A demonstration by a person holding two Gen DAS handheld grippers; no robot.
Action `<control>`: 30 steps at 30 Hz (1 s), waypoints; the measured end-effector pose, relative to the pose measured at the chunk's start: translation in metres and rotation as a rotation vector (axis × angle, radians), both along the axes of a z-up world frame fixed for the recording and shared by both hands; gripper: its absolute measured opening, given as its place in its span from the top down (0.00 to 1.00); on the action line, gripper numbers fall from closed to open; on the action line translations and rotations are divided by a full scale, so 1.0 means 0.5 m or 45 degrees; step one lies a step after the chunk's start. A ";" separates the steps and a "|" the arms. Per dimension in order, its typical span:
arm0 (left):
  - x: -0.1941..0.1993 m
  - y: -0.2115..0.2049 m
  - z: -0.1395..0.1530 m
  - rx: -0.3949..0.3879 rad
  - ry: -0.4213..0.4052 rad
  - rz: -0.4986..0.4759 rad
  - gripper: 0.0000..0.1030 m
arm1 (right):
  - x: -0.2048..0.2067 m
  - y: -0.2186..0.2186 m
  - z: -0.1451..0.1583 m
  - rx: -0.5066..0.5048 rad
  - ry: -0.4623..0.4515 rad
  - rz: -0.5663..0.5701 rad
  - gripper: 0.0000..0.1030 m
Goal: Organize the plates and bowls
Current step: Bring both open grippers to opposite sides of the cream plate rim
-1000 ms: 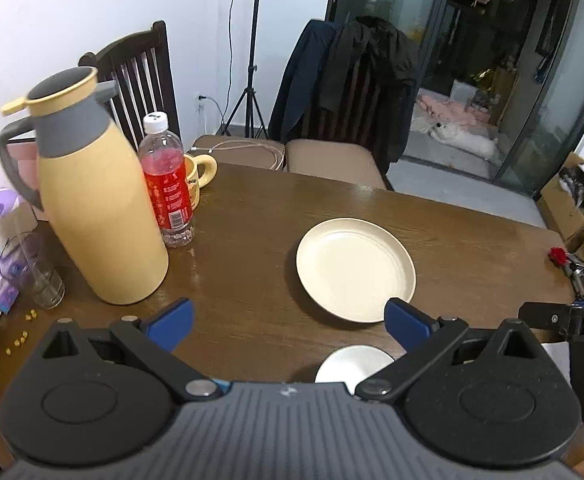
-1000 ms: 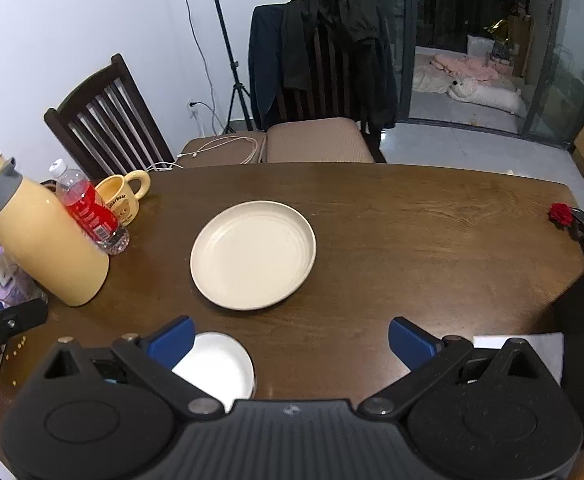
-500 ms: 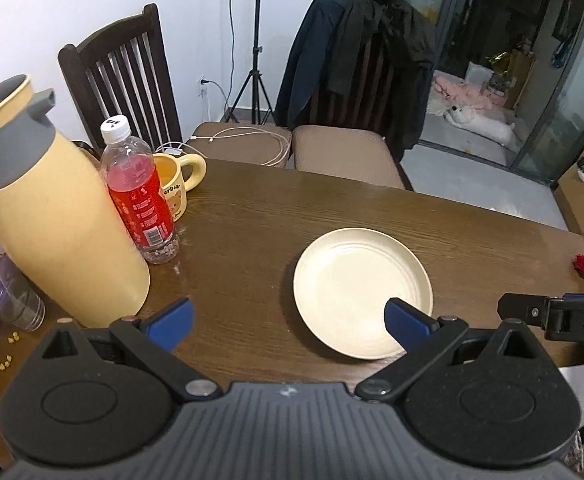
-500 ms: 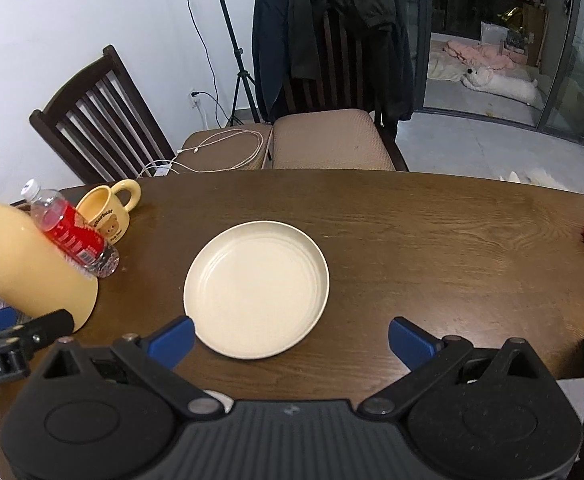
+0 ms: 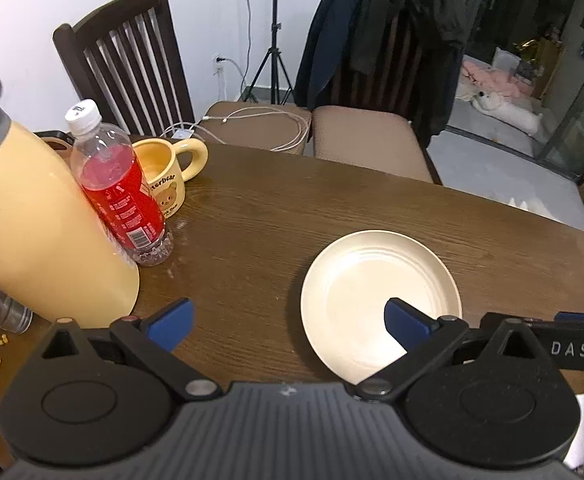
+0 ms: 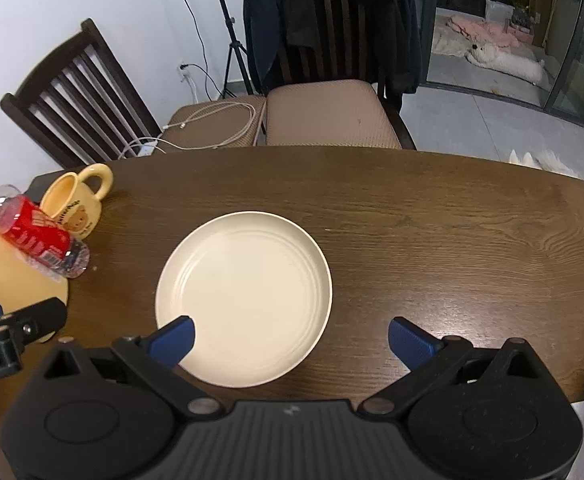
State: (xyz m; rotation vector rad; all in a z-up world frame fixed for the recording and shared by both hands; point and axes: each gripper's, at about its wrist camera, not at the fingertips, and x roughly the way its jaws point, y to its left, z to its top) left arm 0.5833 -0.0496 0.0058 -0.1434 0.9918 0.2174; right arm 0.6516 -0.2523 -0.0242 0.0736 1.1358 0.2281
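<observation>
Blue-padded and black, our left gripper (image 5: 287, 322) hangs over the dark brown wooden bench (image 5: 275, 216) with its jaws spread wide and nothing between them; our right gripper (image 6: 289, 338) does the same, jaws wide and empty. Round and cream-coloured, the shallow plate (image 6: 243, 296) lies flat on the bench just ahead of the right jaws, its near rim passing behind the left pad, so it sits left of centre in that gap. From the left wrist view the same plate (image 5: 372, 292) lies ahead and to the right, behind the right pad. Left of the left jaws stands a tall yellow jug with a grey top (image 5: 31, 220), then a clear plastic bottle of red drink (image 5: 121, 188) touching it, and beyond that a yellow bear-printed mug (image 5: 163, 172). Farther off, past the bench edge, we see two dark wooden chairs with tan cushions (image 6: 328, 116), one draped with dark jackets (image 6: 332, 12).
</observation>
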 end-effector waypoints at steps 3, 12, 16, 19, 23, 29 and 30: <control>0.027 0.002 -0.026 0.018 0.027 0.022 0.00 | 0.020 0.002 -0.025 -0.001 0.024 -0.008 0.00; 0.082 0.008 -0.110 0.020 0.116 0.054 0.00 | 0.060 -0.003 -0.107 -0.007 0.088 -0.048 0.05; 0.091 0.016 -0.144 0.022 0.139 0.087 0.01 | 0.070 -0.011 -0.135 -0.003 0.103 -0.053 0.12; 0.103 0.017 -0.166 0.012 0.157 0.091 0.02 | 0.081 -0.013 -0.152 -0.014 0.103 -0.067 0.17; 0.121 0.011 -0.192 0.013 0.184 0.084 0.08 | 0.090 -0.018 -0.176 -0.008 0.115 -0.083 0.28; 0.146 0.007 -0.230 0.022 0.221 0.093 0.16 | 0.101 -0.020 -0.203 0.009 0.128 -0.093 0.43; 0.148 0.006 -0.235 0.022 0.226 0.098 0.17 | 0.102 -0.021 -0.208 0.019 0.129 -0.099 0.47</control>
